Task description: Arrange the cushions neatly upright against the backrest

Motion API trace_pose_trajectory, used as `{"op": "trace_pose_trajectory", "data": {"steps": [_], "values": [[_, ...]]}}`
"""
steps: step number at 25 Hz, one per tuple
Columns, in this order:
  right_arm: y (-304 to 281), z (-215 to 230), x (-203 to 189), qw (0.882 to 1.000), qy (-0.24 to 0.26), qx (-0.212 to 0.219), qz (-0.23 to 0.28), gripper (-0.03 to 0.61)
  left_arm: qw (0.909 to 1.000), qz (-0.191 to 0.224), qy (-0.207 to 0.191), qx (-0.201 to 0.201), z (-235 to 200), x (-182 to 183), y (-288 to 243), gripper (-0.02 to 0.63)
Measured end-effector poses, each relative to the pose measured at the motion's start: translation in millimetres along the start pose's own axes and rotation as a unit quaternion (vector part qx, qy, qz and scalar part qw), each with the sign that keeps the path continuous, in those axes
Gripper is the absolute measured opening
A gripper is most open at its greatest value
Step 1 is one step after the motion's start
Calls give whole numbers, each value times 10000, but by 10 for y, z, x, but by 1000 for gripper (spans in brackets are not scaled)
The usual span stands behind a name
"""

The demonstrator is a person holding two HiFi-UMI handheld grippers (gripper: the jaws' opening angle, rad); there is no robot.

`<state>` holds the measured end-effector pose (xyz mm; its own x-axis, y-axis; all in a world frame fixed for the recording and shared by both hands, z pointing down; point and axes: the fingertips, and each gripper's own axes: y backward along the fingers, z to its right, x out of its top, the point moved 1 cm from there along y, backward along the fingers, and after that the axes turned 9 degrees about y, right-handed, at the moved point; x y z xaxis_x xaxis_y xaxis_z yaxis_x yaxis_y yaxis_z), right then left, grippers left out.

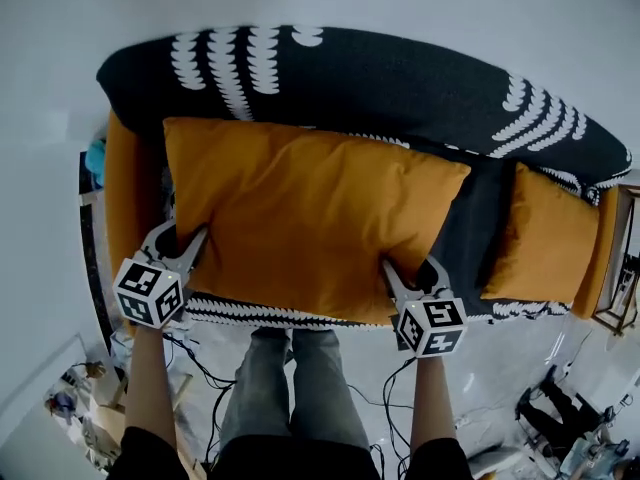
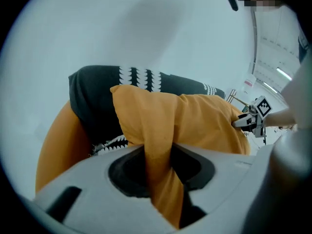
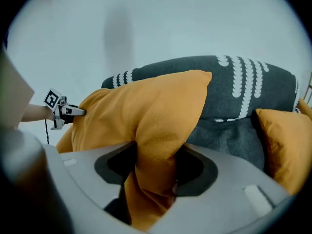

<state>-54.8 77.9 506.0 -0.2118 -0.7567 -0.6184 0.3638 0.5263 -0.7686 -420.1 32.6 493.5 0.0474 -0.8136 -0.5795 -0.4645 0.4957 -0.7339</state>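
Note:
A large orange cushion [image 1: 300,218] is held up over the sofa seat, tilted toward the dark backrest [image 1: 380,78] with its white scallop pattern. My left gripper [image 1: 178,240] is shut on the cushion's near left corner [image 2: 158,145], the fabric pinched between its jaws. My right gripper [image 1: 412,270] is shut on the near right corner [image 3: 156,150], a thick fold bunched between its jaws. A smaller orange cushion [image 1: 545,236] leans at the sofa's right end, also seen as an orange cushion [image 3: 287,140] in the right gripper view.
The sofa has an orange left armrest [image 1: 125,198] and a dark patterned throw over its seat [image 1: 470,228]. Cables [image 1: 200,368] trail on the floor by the person's legs [image 1: 290,388]. A wooden side table [image 1: 620,268] stands at the right.

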Motion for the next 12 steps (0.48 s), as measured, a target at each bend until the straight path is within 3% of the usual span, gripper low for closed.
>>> {"op": "trace_pose_trajectory", "data": {"steps": [12], "values": [[162,-113,1453,9926,744,-14,959,255,9917,1214,-155,391,-124,1105,710,127]]}}
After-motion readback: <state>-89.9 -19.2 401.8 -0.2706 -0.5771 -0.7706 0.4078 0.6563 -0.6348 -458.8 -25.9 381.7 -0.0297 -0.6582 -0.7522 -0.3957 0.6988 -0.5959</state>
